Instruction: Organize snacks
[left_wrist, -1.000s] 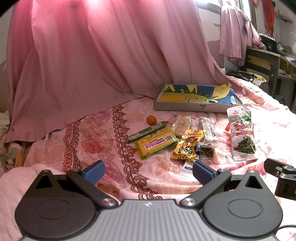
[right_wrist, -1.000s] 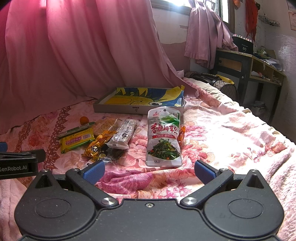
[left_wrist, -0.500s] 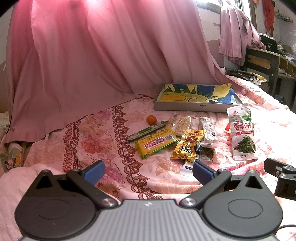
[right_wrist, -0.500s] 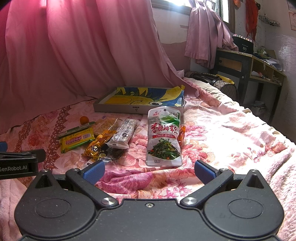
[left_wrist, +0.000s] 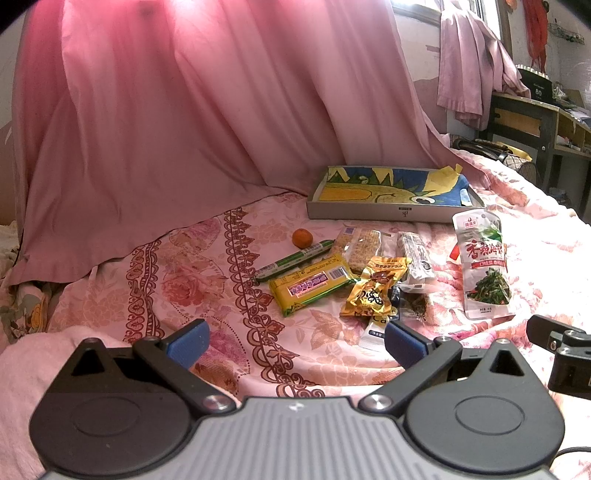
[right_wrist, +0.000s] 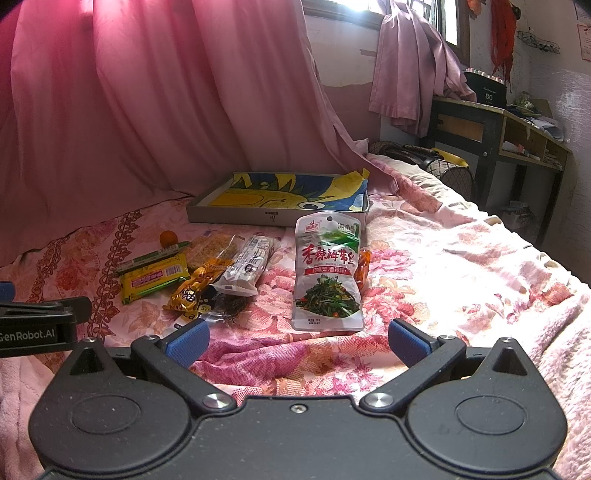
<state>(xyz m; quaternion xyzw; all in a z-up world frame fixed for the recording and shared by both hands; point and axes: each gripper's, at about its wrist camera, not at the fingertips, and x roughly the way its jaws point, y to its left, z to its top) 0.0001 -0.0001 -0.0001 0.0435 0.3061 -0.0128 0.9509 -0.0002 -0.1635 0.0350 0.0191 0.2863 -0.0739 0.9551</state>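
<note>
While both grippers hang low over the near edge of the bed, we judge the sorting has not yet begun: nothing is held, and every snack lies loose on the flowered bedspread (left_wrist: 192, 288). Our left gripper (left_wrist: 293, 341) has its blue-padded fingers spread wide with only cloth between them, and our right gripper (right_wrist: 297, 341) is just as wide and just as empty. The snacks sit in a loose cluster ahead of us: a small orange fruit (left_wrist: 302, 237) at the far left, a green stick (left_wrist: 295, 259) just beside it, a yellow bar (left_wrist: 312, 286) touching that stick, a clear pack of crackers (left_wrist: 360, 245), a golden wrapped sweet (left_wrist: 373, 291), a white-wrapped bar (left_wrist: 415, 258), and, a little apart to the right, a big seaweed pouch (right_wrist: 327, 273) with a small orange packet (right_wrist: 362, 267) peeking from behind its right edge. Beyond them all rests a shallow box (right_wrist: 275, 218) lined with a blue and yellow picture, and it looks to hold no snacks yet; we take it as the likely place for them. The pouch lies straight in front of our right gripper, so it seems the natural first pick. It lies flat on soft cloth, so we would need to come down over one edge and pinch it without gathering the bedspread, then carry it over the box's near wall.
</note>
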